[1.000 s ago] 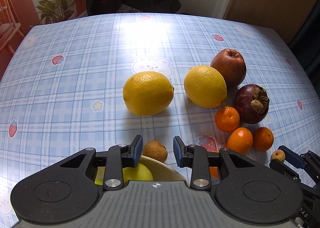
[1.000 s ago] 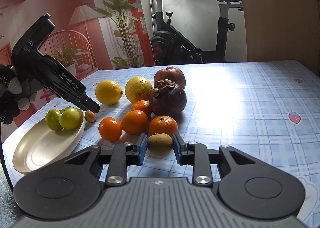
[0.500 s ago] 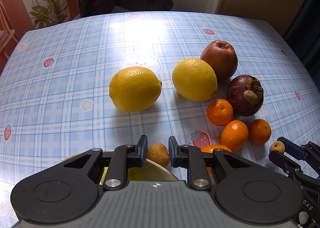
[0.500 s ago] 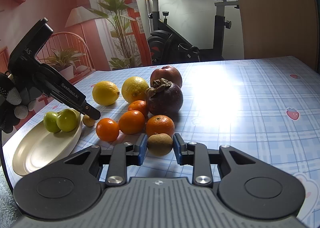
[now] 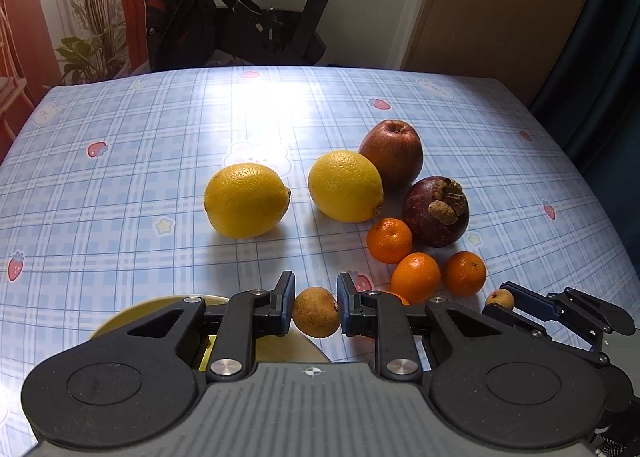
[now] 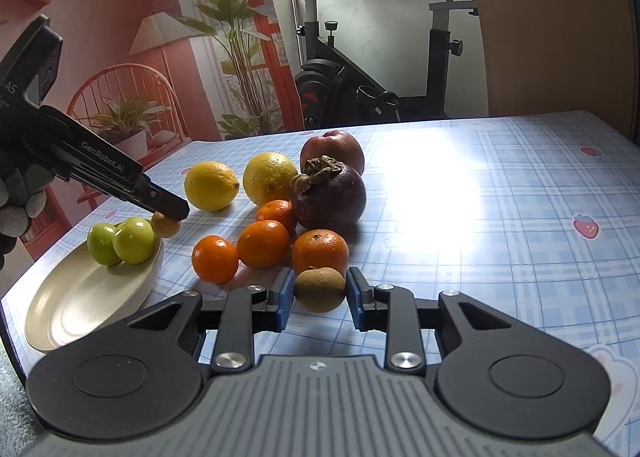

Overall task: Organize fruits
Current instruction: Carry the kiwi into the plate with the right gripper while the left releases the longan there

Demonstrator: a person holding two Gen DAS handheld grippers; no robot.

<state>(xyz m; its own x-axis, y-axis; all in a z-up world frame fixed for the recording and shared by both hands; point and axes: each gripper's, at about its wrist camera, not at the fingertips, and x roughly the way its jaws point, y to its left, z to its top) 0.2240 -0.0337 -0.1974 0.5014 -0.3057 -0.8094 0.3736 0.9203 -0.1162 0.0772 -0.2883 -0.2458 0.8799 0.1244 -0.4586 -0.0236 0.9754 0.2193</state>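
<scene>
My left gripper (image 5: 316, 307) is shut on a small brown fruit (image 5: 316, 311) and holds it just above the rim of the cream plate (image 5: 132, 311); this also shows in the right wrist view (image 6: 166, 225). My right gripper (image 6: 320, 295) has its jaws around a second small brown fruit (image 6: 320, 289), with small gaps at the pads. Two green fruits (image 6: 122, 241) lie on the plate (image 6: 80, 297). Two lemons (image 5: 246, 199), an apple (image 5: 392, 155), a mangosteen (image 5: 436, 211) and several tangerines (image 5: 416, 277) sit on the tablecloth.
The table carries a blue checked cloth (image 5: 120, 161) with strawberry prints. An exercise bike (image 6: 360, 69) and a plant stand beyond the far edge. The plate sits near the table's left front corner in the right wrist view.
My left gripper closed on the small brown fruit and lifted it beside the plate. My right gripper stayed around its fruit, with the jaws a little wider than before.
</scene>
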